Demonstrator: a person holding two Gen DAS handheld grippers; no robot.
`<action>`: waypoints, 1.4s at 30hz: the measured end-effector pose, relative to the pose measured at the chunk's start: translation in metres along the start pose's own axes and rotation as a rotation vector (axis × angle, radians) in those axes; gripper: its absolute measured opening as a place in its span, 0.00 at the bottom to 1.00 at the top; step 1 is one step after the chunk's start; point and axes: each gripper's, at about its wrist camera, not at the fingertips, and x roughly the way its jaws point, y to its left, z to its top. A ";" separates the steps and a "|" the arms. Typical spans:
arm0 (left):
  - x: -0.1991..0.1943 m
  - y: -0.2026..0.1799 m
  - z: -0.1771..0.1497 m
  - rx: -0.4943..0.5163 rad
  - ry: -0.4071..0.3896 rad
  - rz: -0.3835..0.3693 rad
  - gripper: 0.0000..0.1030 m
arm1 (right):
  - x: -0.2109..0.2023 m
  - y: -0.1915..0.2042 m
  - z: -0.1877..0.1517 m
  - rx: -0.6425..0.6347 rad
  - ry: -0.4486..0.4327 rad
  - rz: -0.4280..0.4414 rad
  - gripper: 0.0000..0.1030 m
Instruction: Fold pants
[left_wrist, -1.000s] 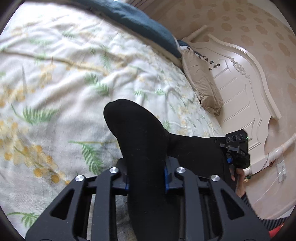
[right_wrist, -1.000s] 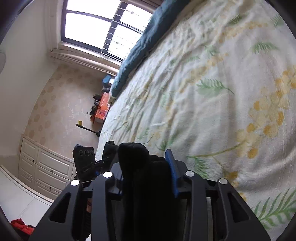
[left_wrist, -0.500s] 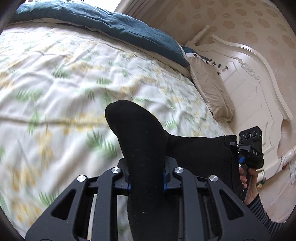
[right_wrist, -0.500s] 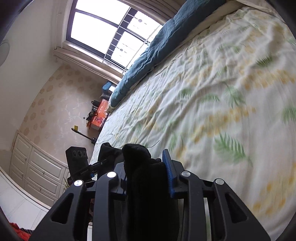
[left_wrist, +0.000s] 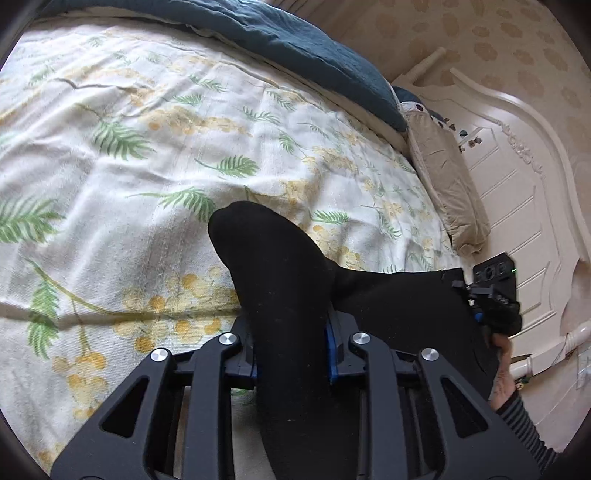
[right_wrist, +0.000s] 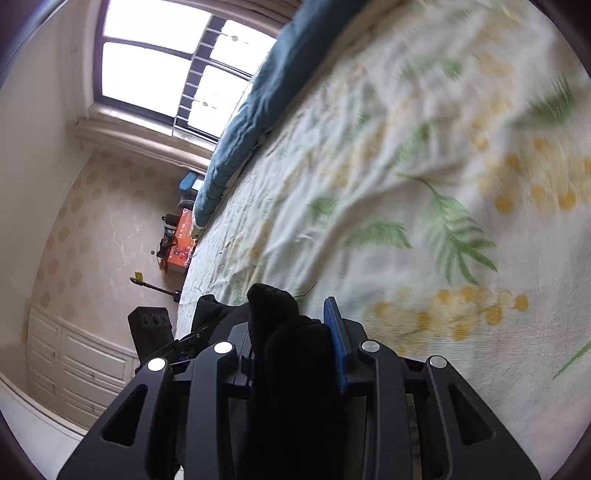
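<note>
The black pants (left_wrist: 273, 266) hang stretched between my two grippers above the flowered bed sheet (left_wrist: 147, 147). In the left wrist view a thick bunch of the black cloth rises between the fingers of my left gripper (left_wrist: 291, 354); its jaws are opening slightly, with the pads still pressed on the cloth. At the right edge the other gripper (left_wrist: 495, 295) holds the far end, a hand (left_wrist: 502, 354) below it. In the right wrist view my right gripper (right_wrist: 295, 350) is shut on a fold of the pants (right_wrist: 273, 306), and the left gripper (right_wrist: 151, 325) shows at the left.
A dark blue blanket (left_wrist: 295, 44) lies along the bed's far side, and a beige pillow (left_wrist: 450, 184) leans on the white headboard (left_wrist: 517, 166). Beyond the bed's end stand an orange box (right_wrist: 181, 243), white cabinets (right_wrist: 74, 354) and a window (right_wrist: 166, 66).
Both grippers have travelled across the bed with the pants still held between them. More of the blue blanket and the window has come into view.
</note>
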 end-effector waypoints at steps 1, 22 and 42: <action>0.000 0.001 0.000 -0.006 0.000 -0.004 0.24 | 0.000 -0.005 -0.001 0.019 -0.003 0.018 0.30; 0.000 0.002 -0.001 -0.021 -0.006 -0.015 0.27 | -0.006 -0.014 -0.005 0.037 -0.005 0.043 0.30; -0.050 -0.006 -0.064 -0.127 -0.001 -0.148 0.66 | -0.068 0.005 -0.053 0.043 -0.033 0.024 0.65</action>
